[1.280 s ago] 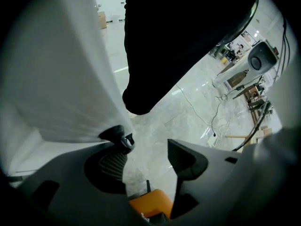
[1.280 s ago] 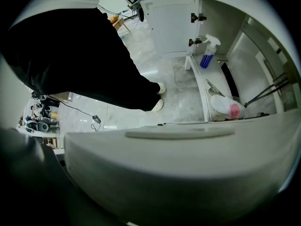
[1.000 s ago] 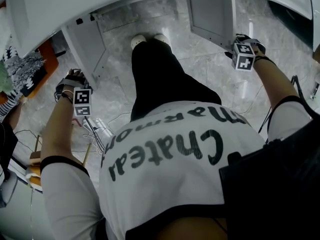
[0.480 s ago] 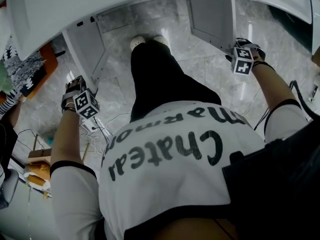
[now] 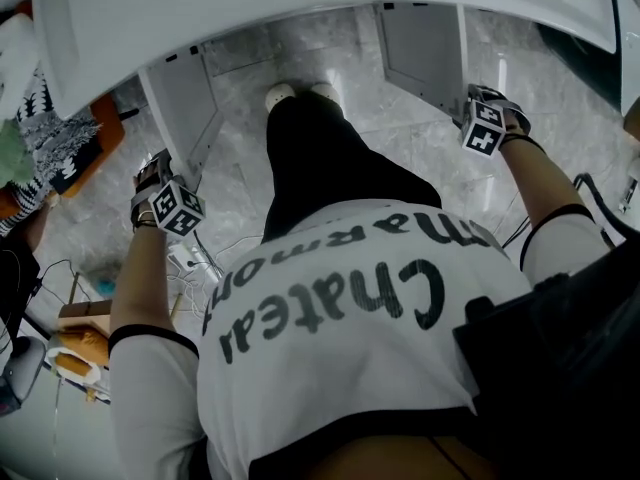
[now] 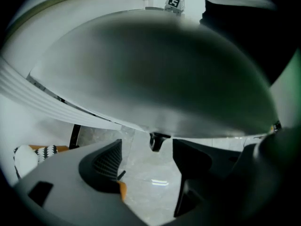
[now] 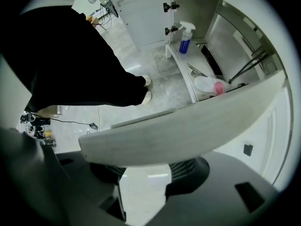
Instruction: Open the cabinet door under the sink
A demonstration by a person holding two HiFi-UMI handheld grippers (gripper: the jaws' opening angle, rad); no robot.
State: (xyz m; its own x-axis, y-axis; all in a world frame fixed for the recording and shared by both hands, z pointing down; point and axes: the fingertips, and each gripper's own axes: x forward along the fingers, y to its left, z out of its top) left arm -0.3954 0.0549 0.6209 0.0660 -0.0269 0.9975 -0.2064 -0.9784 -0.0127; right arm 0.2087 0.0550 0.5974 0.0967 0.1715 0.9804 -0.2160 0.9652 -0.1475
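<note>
Fingers (image 6: 107,161) spread empty: left gripper (image 6: 146,160), just widened, right gripper (image 7: 143,174); two doors (image 5: 185,103) open.

Kitchen interior. A white counter (image 5: 300,3) overhangs two opened cabinet doors (image 5: 185,103), and a spray bottle (image 7: 186,37) stands in the opening behind them. The floor (image 5: 240,183) is grey marble-patterned tile, with loose cables (image 5: 200,266) lying on it.
</note>
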